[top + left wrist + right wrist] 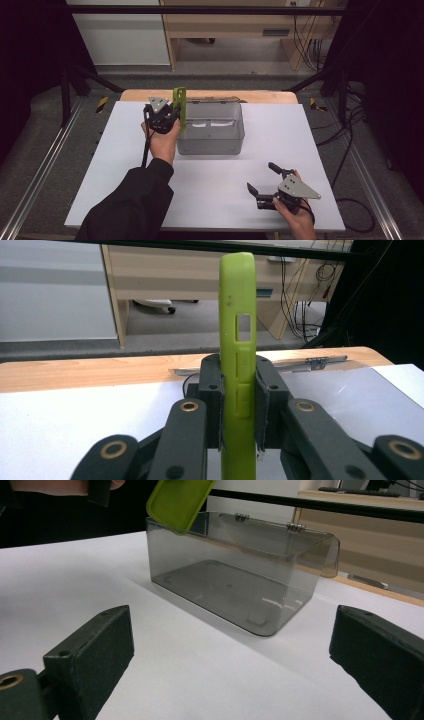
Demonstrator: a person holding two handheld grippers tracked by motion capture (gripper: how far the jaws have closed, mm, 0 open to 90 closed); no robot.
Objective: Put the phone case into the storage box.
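My left gripper (172,116) is shut on a lime-green phone case (179,107), held edge-up just left of a clear smoky plastic box (212,131). In the left gripper view the green phone case (239,370) stands upright, pinched between both pads (216,405). The right gripper view has the case (178,501) hanging over the near left corner of the open box (240,577), whose lid is folded back. My right gripper (264,178) rests open near the table's front right, with nothing between its jaws.
The box stands on a white sheet (115,165) covering a wooden table (135,94). Black frame rails and cables run along both sides. A pale wooden desk (235,25) stands on the floor beyond the table.
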